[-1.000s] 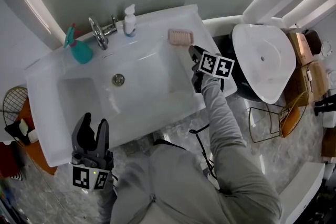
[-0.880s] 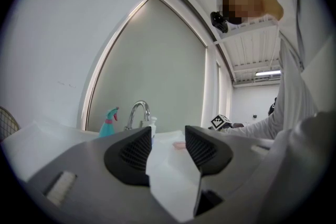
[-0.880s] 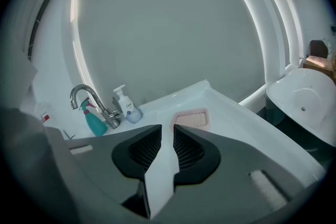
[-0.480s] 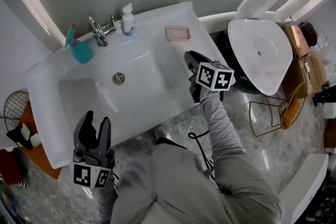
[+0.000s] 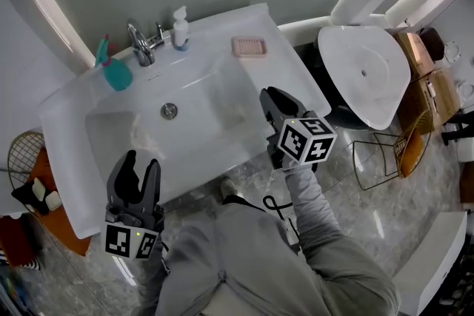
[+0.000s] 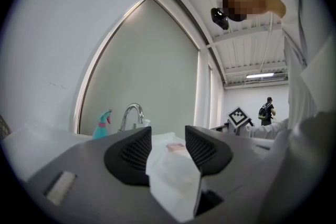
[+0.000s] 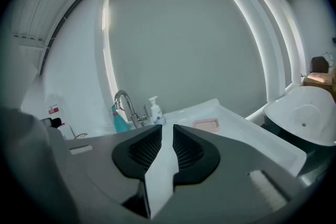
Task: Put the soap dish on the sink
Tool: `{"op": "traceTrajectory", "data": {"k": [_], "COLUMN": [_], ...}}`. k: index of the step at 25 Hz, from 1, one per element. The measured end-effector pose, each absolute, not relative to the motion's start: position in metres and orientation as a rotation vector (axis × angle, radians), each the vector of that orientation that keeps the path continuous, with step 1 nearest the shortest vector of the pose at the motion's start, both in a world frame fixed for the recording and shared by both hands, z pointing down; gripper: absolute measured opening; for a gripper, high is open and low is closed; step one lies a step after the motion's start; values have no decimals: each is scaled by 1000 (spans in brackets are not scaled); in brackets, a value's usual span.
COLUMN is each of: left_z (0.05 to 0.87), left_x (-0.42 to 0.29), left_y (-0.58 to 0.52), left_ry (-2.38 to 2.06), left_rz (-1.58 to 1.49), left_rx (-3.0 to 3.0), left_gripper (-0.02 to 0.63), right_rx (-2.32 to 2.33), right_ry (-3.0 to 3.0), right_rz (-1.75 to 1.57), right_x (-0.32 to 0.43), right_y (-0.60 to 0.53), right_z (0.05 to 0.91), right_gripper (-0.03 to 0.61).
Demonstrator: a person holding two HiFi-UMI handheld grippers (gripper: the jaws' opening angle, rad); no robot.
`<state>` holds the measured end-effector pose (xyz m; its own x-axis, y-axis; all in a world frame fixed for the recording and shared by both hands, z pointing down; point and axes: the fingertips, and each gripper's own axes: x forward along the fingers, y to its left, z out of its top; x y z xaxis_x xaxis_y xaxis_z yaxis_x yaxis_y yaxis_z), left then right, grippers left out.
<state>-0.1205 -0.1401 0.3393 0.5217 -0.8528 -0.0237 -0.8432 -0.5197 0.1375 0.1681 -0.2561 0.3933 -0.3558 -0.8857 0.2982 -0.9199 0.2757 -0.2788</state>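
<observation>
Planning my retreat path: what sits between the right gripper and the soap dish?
Nothing: only bare white sink rim lies between right gripper and soap dish, as the head view shows.

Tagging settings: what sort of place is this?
Probably a bathroom, perhaps a showroom: a white sink with a faucet, a soap dish on its rim, and another white basin beside it.

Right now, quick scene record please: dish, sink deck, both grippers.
soap dish: pink, lying flat on the back right deck of the sink, neither gripper touching it
back deck, left to right: teal spray bottle, faucet, pump bottle
left gripper: jaws apart, empty, near the sink's front left edge
right gripper: jaws narrowly apart, empty, by the right rim, short of the dish
</observation>
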Motion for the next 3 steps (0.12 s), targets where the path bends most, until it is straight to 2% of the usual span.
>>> {"op": "traceTrajectory", "data": {"k": [3], "left_z": [337], "left_x": [-120], "left_y": [-140], "left_ry": [-1480], "left_rz": [-135], "left_rx": [2649], "left_gripper": [213], "right_rx": [1750], "right_ry": [-2454], "right_rz": [560], "right_x": [165], "right_y": [-238], "right_z": [381], "right_gripper": [67]}}
